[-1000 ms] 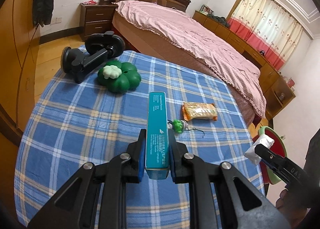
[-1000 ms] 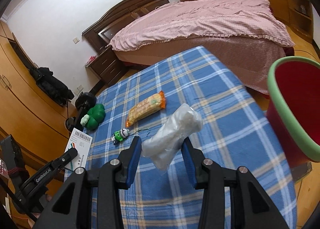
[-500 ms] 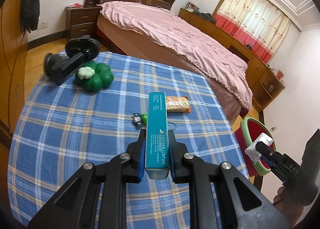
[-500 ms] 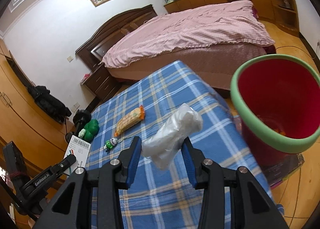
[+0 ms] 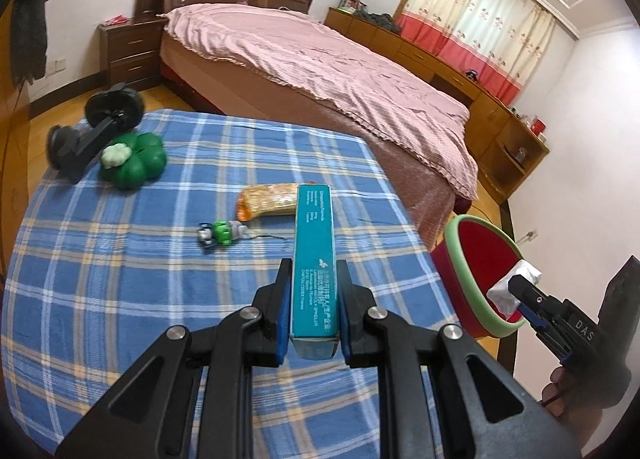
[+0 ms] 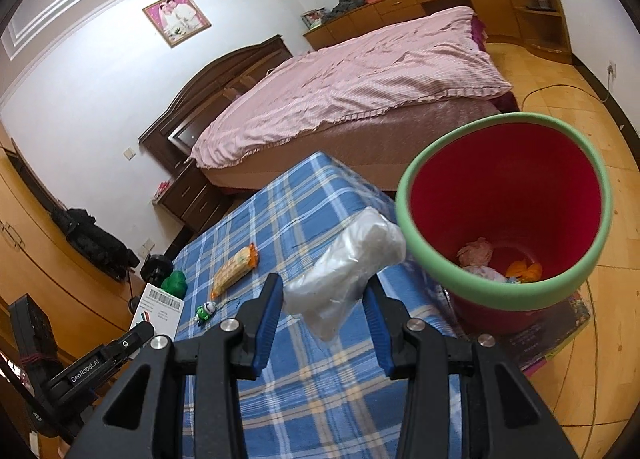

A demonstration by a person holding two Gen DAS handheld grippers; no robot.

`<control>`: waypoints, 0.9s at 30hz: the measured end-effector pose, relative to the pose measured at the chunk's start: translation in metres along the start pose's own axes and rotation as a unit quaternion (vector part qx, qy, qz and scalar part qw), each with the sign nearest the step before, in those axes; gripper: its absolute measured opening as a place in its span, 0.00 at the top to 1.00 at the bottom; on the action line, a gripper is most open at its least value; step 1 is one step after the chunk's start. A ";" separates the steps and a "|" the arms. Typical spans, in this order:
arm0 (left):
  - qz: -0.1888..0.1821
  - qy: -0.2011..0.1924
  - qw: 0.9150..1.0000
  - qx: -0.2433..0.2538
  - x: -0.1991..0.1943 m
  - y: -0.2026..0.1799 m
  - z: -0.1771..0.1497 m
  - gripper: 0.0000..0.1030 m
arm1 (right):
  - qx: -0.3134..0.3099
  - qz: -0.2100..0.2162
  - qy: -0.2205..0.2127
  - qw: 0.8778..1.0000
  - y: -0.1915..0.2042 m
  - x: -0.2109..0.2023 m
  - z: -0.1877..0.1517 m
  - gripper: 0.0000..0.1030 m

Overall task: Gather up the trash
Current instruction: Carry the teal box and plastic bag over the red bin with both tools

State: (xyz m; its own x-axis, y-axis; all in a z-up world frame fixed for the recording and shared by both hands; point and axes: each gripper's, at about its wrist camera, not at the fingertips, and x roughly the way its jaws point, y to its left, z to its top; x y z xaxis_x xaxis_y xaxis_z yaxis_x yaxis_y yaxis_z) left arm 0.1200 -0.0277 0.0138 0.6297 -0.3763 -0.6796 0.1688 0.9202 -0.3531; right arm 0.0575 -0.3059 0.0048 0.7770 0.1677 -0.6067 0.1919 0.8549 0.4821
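The left gripper (image 5: 312, 291) is clamping a long teal box (image 5: 313, 259) between its blue pads, the jaws standing narrow against its sides, and the box is pointing forward over the table (image 5: 120, 259) with its blue checked cloth. The right gripper (image 6: 326, 299) is squeezing a crumpled clear plastic bag (image 6: 344, 271), its jaws set wider around the bundle, which is sticking out ahead of the fingertips. That bag is hanging over the table's edge, just beside the green rim of a red bin (image 6: 504, 219) standing on the floor next to the table. A few scraps are lying at the bottom of the bin, some pink and some orange.

On the cloth, an orange snack packet (image 5: 268, 201) is lying near the middle, partly hidden behind the far end of the teal box in the left view. A small green toy (image 5: 220, 233) is sitting just beside the packet, apart from it. At the far corner a green clover-shaped thing (image 5: 134, 165) is resting against a black stand (image 5: 92, 131).

Beyond the table a bed (image 6: 360, 87) with a pink cover is filling the room. From the left view the right gripper is showing at the edge, its white bundle in front of the bin's mouth.
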 end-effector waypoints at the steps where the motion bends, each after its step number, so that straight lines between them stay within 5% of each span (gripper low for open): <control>1: -0.003 0.001 1.000 0.004 0.001 -0.005 0.000 0.82 | 0.003 -0.001 -0.003 1.000 -0.003 -0.002 0.001 0.57; 27: -0.074 0.040 0.989 0.120 0.058 -0.131 0.003 0.82 | 0.102 -0.059 -0.060 0.991 -0.101 -0.046 0.017 0.57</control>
State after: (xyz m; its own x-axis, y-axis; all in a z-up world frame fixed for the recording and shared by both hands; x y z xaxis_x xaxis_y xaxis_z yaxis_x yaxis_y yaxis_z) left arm 0.1363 -0.1695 0.0223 0.5245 -0.5077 -0.6834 0.4366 0.8495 -0.2960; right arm 0.0125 -0.4082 -0.0048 0.8054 0.0022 -0.5927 0.3934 0.7460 0.5373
